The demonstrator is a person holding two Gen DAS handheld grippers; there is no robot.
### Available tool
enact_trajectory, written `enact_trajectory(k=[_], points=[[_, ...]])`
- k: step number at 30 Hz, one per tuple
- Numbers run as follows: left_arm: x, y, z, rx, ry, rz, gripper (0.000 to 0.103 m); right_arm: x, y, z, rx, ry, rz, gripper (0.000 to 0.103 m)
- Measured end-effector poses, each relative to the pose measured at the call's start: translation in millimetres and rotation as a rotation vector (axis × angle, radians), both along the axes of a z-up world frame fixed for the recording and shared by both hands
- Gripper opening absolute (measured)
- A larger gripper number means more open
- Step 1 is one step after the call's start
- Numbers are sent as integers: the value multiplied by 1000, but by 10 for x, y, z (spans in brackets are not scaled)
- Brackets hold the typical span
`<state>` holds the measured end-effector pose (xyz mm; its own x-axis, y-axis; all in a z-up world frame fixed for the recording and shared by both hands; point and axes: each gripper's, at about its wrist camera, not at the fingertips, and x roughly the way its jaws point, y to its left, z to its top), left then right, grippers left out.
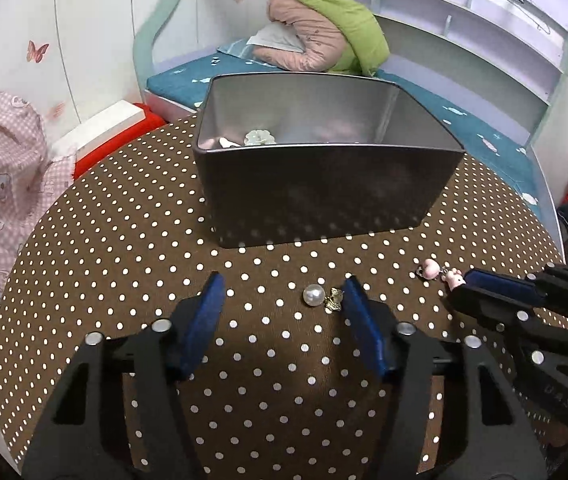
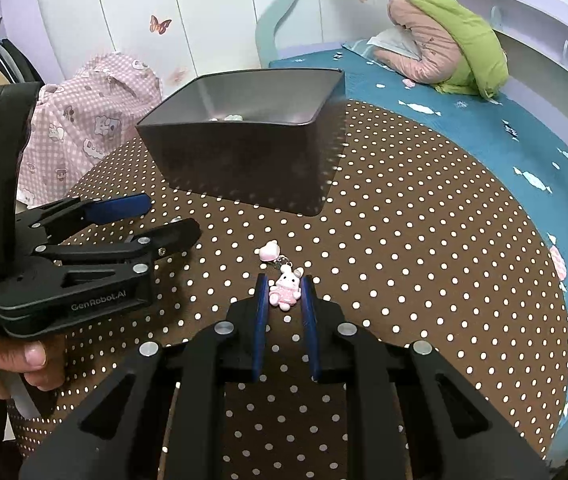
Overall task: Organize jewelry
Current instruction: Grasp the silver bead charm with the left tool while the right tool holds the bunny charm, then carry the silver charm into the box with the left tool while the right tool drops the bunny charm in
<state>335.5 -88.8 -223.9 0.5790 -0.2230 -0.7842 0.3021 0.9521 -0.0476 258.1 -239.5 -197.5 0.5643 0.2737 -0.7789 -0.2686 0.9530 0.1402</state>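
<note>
The left gripper (image 1: 280,300), marked "GenRobot.AI", stands spread over a pearl earring (image 1: 312,294) on the dotted tablecloth (image 1: 124,240), pads clear of it. The right gripper (image 2: 284,294) pinches a pink bunny charm (image 2: 284,290); its heart pendant (image 2: 268,251) rests on the cloth. The metal bin (image 1: 323,192) holds a white flower piece (image 1: 259,138).

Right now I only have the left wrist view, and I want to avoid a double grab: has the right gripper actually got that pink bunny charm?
Observer: Yes. The right wrist view shows the pink bunny charm squeezed between the right gripper's blue fingers.
Operator: Is the heart piece caught too?
Observer: No; the pink heart charm lies on the dotted brown tablecloth beyond the fingertips, linked by a short chain.
</note>
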Motion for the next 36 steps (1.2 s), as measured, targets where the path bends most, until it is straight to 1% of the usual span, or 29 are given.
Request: enact_trajectory(k=[1,2,4,5,6,7,9,14,21,25,31,36], points=[[-12,18,0,-8,1,-3,48,0,0,2,0,0,0,15],[-25,44,1,-16,3,-4,44,-1,0,6,0,-1,0,15],[-61,96,-1,-33,9,-9,29,0,7,10,3,-1,0,15],[-58,119,1,-40,14,-12,25,3,14,16,2,-1,2,15],[-60,143,3,-52,19,-17,18,0,23,15,1,-1,3,15],[-63,170,2,-61,24,-22,14,-2,27,21,2,-2,5,15],[-77,197,3,-69,27,-29,10,-8,40,41,2,-5,9,15],[-127,273,32,-77,17,-35,9,-17,67,105,1,-17,16,15],[-249,340,178,-88,-18,-43,9,-36,112,229,-5,-39,31,15],[-321,384,318,-92,-45,-50,9,-51,163,333,-10,-59,44,15],[-387,455,631,-98,-102,-53,9,-65,182,518,-13,-98,62,15],[-390,495,865,-101,-141,-54,9,-55,215,764,-17,-152,80,15]])
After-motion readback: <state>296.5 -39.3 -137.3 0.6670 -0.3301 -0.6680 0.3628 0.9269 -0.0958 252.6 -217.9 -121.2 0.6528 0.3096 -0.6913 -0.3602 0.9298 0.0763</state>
